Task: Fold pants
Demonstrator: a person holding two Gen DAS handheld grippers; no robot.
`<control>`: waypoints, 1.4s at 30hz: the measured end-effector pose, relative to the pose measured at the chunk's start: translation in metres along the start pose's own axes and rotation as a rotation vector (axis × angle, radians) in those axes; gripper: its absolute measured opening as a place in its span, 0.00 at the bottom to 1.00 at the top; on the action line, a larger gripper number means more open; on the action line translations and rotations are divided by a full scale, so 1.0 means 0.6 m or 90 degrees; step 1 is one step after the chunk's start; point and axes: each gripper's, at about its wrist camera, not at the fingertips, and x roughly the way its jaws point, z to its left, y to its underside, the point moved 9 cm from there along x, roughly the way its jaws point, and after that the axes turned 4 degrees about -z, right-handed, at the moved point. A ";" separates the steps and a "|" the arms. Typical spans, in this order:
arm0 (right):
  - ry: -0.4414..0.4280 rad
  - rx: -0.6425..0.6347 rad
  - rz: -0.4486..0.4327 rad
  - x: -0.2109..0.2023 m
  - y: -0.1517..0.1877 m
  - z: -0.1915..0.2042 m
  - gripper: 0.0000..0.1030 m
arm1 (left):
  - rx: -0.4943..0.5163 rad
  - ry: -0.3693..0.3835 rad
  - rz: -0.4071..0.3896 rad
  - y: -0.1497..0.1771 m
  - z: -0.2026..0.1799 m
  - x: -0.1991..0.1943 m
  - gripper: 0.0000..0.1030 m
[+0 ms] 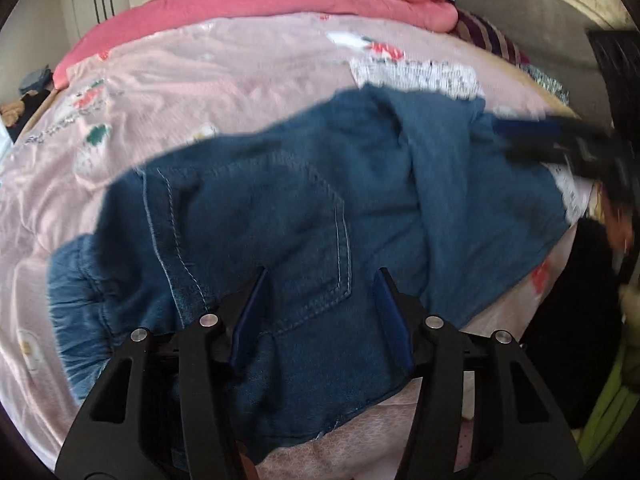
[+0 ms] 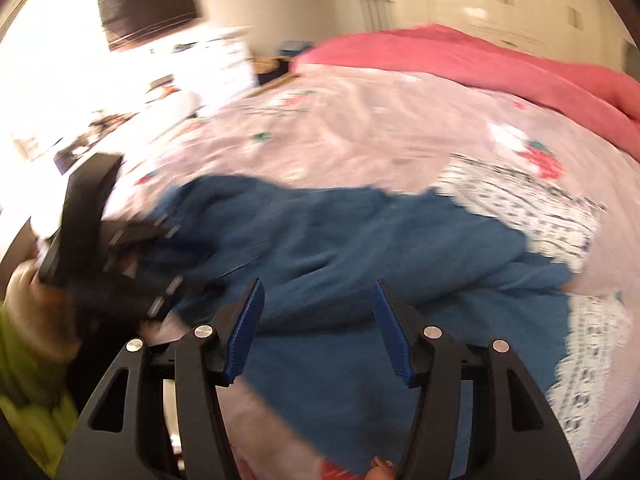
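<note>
The blue denim pants [image 1: 304,208] lie crumpled on the pink floral bedspread [image 1: 224,80] of the bed. The left tongs [image 1: 322,276] hang spread above the back pocket [image 1: 280,236], pinching nothing. The right tongs [image 2: 316,286] are also spread and empty above the cloth.

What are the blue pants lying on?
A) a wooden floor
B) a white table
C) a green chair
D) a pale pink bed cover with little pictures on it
D: the blue pants are spread out on a pale pink bed cover printed with small pictures, and a brighter pink blanket is bunched along the far side of the bed.
</note>
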 end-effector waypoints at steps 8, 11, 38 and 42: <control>0.079 0.012 0.004 0.047 -0.091 -0.100 0.58 | -0.011 0.028 -0.032 -0.014 -0.014 -0.040 0.45; 0.114 0.000 0.031 0.078 -0.128 -0.143 0.60 | 0.006 0.058 -0.084 -0.053 -0.041 -0.083 0.45; 0.095 -0.001 0.174 0.190 -0.152 -0.206 0.07 | 0.016 0.212 -0.011 -0.052 -0.128 0.045 0.40; 0.056 0.056 0.075 0.072 -0.147 -0.216 0.07 | 0.009 0.221 -0.012 -0.053 -0.125 0.041 0.40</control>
